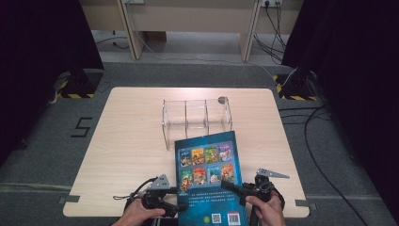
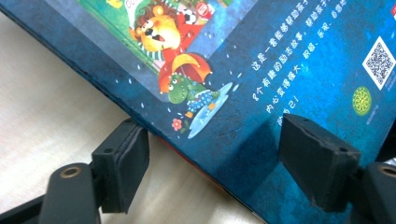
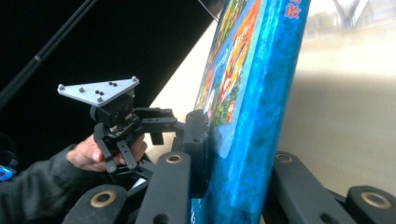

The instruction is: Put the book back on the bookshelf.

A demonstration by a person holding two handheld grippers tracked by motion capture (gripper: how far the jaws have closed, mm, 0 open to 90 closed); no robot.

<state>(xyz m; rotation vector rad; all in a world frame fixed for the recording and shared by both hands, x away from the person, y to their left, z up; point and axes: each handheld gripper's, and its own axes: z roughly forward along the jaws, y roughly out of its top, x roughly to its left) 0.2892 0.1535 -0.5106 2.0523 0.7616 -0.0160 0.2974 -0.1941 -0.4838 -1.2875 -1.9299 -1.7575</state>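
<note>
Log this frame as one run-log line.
stage: book gripped both sides | left gripper: shut on book's left edge | right gripper: shut on book | clear organizer: behind, empty

The book (image 1: 209, 176) is a thin hardback with a dark blue back cover turned up, showing two rows of small bright cartoon pictures, lines of pale text below them, and a QR code and a barcode near its bottom edge. It lies at the near edge of the table (image 1: 127, 141), slightly askew, its near end reaching past that edge. Its left edge is raised off the wood.
</note>
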